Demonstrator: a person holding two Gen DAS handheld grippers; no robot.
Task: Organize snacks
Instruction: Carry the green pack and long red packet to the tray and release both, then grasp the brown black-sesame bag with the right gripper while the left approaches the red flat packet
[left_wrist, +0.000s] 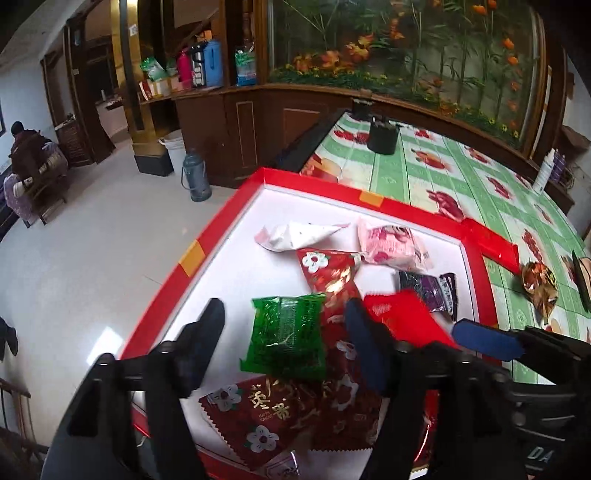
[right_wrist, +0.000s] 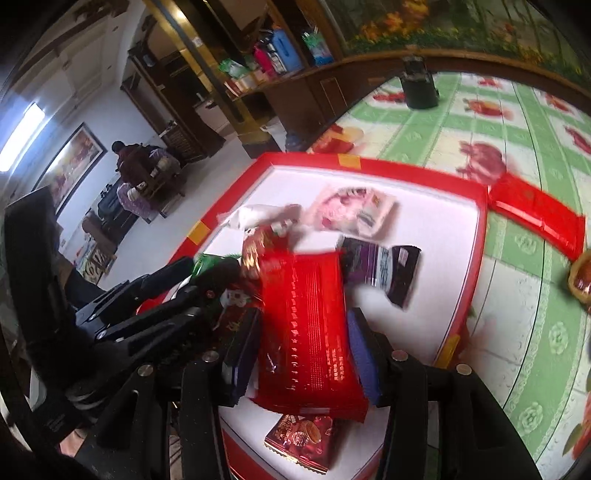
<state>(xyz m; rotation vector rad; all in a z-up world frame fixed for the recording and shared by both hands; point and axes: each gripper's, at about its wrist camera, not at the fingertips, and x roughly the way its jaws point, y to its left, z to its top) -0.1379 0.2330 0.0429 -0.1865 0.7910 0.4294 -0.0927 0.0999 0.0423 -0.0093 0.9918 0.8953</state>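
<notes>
Placing step: red packet (right_wrist: 306, 332) is gripped by right claw (right_wrist: 303, 347) above red box (right_wrist: 476, 236); release is required next. Left claw (left_wrist: 284, 321) is held open.

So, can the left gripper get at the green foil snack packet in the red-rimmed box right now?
Probably yes: the left gripper is open, and the green foil snack packet lies between its fingers, on top of the other packets in the red-rimmed box, with nothing covering it.

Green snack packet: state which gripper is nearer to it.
Left. The left gripper straddles the green snack packet; the right gripper, beside it, grips a red packet.
</notes>
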